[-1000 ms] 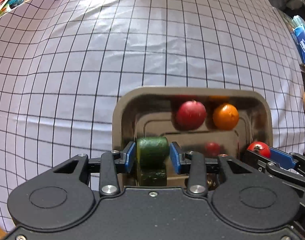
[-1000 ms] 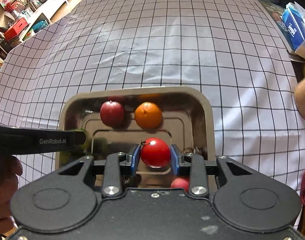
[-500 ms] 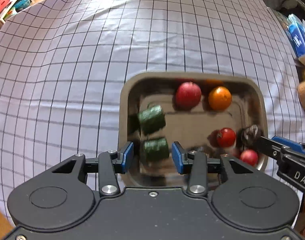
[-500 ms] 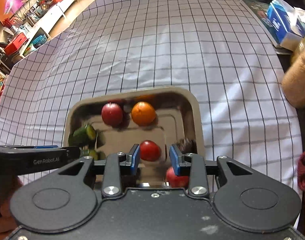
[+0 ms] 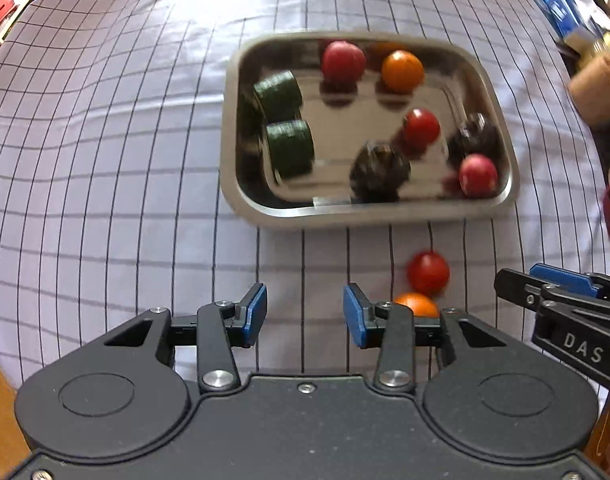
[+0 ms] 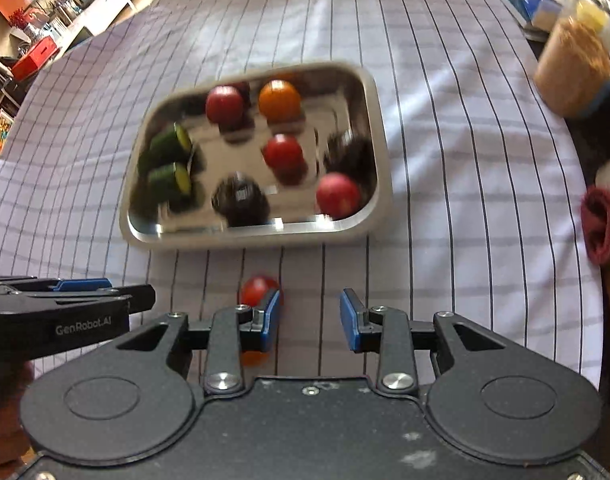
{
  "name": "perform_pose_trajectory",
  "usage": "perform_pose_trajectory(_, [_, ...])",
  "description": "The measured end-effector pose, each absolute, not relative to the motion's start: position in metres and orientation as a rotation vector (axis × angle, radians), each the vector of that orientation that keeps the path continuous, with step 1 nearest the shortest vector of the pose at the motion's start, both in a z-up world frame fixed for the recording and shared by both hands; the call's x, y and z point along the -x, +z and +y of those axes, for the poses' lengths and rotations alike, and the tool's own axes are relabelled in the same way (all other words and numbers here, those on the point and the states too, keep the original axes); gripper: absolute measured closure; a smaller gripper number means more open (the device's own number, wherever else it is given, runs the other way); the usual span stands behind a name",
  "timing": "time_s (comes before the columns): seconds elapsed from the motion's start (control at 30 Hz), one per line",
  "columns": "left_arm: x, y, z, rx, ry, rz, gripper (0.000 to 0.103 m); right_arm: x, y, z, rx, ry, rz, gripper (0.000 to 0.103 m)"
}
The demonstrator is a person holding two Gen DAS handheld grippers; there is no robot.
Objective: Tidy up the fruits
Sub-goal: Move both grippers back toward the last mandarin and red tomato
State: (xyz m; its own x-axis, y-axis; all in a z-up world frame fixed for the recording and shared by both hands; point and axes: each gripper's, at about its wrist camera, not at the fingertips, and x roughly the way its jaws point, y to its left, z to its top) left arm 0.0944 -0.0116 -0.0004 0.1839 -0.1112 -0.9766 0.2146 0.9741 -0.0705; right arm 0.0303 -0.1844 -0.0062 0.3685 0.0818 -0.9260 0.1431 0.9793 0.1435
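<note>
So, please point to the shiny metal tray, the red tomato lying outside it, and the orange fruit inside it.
Shiny metal tray [image 5: 369, 213], left wrist view, near rim.
Red tomato [image 5: 428, 273], left wrist view, its middle.
Orange fruit [image 6: 279, 100], right wrist view, its middle.

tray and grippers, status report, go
Both hand-held grippers, left and right, open and empty, short of the tray. Red tomato and orange fruit on the cloth, outside it. Nothing in the way.
</note>
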Motion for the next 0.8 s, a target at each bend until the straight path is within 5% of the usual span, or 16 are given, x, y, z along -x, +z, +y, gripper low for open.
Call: perform_pose_trajectory(0.8, [-0.043, -0.008, -0.071, -0.126, -0.379, 1.311, 0.052, 0.053, -0.03, -0.202, -0.177, -0.113, 1.241, 0.069])
